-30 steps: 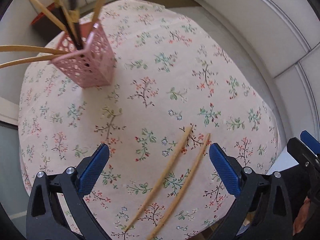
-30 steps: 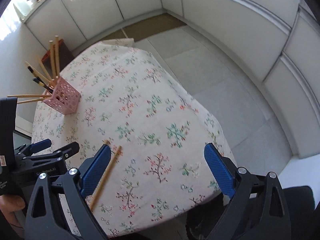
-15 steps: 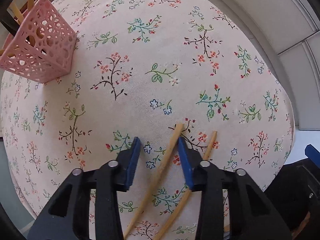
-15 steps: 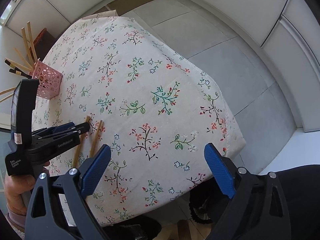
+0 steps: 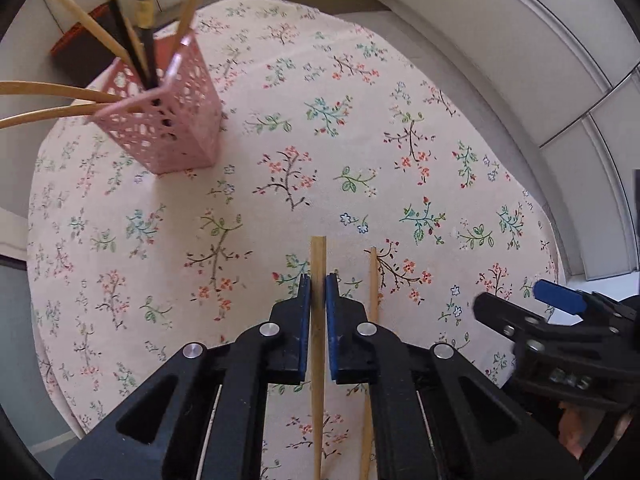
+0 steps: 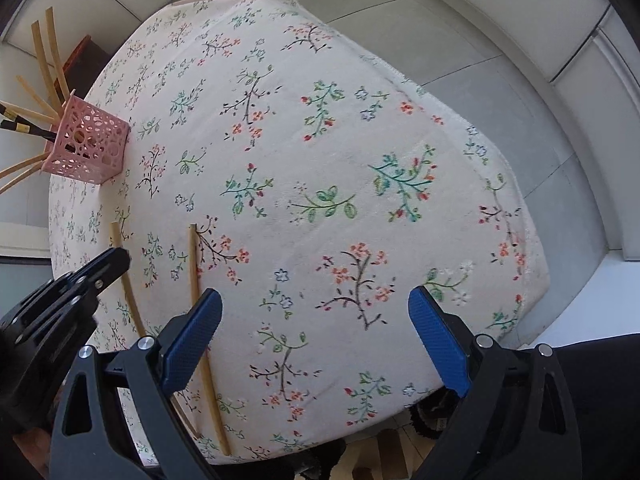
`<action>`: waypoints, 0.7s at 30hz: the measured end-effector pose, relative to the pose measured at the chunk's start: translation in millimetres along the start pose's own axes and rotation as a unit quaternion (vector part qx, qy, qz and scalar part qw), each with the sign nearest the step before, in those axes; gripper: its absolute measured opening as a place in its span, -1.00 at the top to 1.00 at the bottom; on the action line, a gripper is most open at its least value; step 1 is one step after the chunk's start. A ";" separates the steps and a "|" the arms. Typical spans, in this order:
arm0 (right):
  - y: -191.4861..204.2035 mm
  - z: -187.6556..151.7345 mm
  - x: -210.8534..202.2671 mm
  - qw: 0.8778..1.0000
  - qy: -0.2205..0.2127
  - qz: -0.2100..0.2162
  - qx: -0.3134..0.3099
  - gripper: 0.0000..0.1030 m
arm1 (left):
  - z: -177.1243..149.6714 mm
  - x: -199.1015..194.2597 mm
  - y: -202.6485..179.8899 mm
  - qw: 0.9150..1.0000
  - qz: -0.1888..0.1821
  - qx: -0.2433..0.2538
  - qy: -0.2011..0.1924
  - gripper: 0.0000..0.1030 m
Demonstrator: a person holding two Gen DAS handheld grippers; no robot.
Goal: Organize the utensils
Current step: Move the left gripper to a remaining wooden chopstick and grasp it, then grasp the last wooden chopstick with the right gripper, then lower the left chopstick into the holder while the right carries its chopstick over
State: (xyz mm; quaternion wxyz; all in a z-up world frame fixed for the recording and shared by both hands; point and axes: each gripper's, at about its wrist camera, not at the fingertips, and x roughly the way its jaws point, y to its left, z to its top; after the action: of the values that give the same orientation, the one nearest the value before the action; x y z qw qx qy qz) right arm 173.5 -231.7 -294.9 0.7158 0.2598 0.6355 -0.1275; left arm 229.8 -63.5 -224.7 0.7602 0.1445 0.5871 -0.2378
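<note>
My left gripper (image 5: 318, 286) is shut on a bamboo chopstick (image 5: 318, 256) and holds it just above the floral tablecloth (image 5: 360, 128). A second bamboo chopstick (image 5: 372, 280) lies on the cloth just right of it. A pink perforated holder (image 5: 168, 124) with several chopsticks stands at the far left. In the right wrist view my right gripper (image 6: 316, 332) is open and empty over the near part of the cloth; the lying chopstick (image 6: 194, 264) is by its left finger, the held one (image 6: 120, 264) and the left gripper (image 6: 80, 284) further left, the holder (image 6: 90, 146) at far left.
The table edge drops off to the right (image 6: 532, 240) onto a grey tiled floor (image 6: 460, 40). White cabinet fronts (image 5: 500, 20) run behind. A dark box with a red rim (image 5: 84, 48) sits behind the holder.
My left gripper has closed on the left chopstick and lifted it, pulling back from the cloth. My right gripper has come closer to the table, beside the other chopstick.
</note>
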 end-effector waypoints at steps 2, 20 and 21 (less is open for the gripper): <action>18.1 0.9 9.1 1.000 0.004 -0.001 -0.014 -0.78 | -6.9 -19.8 10.4 1.000 0.008 -0.010 -0.023 0.87; 101.7 -7.3 26.4 0.992 -0.021 -0.009 -0.123 0.88 | -21.0 -111.0 50.7 0.981 0.025 -0.107 -0.160 0.87; 100.9 -6.9 16.6 0.991 -0.033 0.000 -0.127 0.88 | -22.5 -114.2 51.6 0.980 0.023 -0.110 -0.166 0.87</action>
State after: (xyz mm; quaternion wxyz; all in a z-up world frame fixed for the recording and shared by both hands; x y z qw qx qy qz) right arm 222.1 -141.5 -290.3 0.7637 0.1624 0.6224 -0.0540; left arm 216.1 13.3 -124.0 0.8635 0.0314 0.4720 -0.1749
